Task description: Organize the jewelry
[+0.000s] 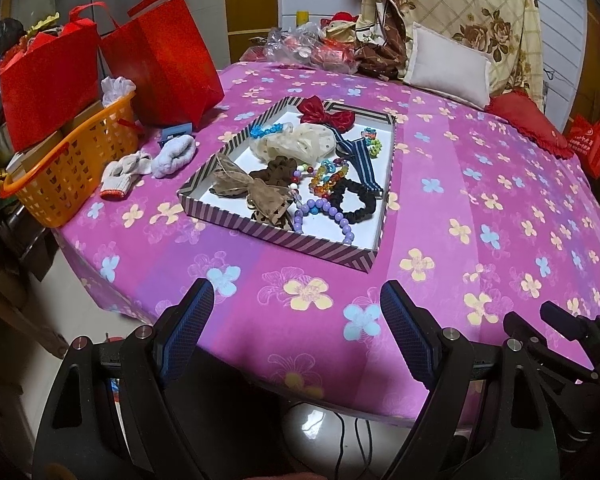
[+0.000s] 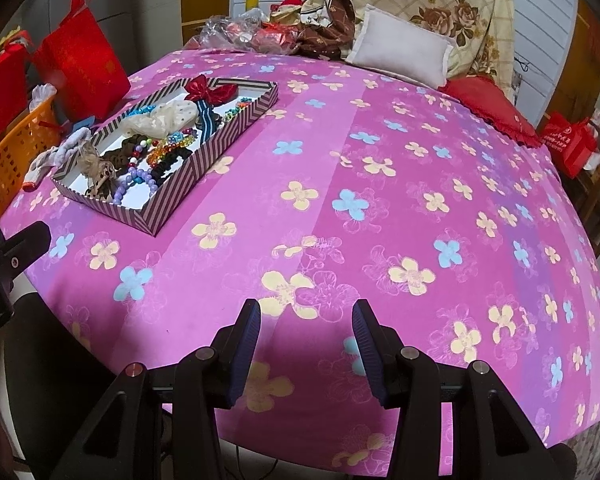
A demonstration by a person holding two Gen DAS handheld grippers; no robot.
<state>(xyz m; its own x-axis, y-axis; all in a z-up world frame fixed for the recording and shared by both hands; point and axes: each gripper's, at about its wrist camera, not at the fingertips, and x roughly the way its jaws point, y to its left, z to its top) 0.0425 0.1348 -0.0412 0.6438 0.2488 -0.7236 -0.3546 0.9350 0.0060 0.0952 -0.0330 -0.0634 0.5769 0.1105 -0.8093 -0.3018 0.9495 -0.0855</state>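
Blue-padded fingers [image 1: 192, 332] of the left gripper [image 1: 296, 332] stand wide apart and empty in the left wrist view, over the pink flowered tablecloth [image 1: 440, 208]. Straight ahead at twelve o'clock sits the striped tray [image 1: 276, 236], heaped with beads, scrunchies and a red bow [image 1: 324, 114], its long axis running away from the claw.

From the right wrist view, the right gripper [image 2: 306, 344] is also open and empty; the tray lies well off at ten o'clock, so the left hand looks nearer.

Tray [image 1: 284, 236] on table [image 1: 440, 200]; basket [image 1: 72, 168] left; bags [image 1: 168, 60] behind basket.
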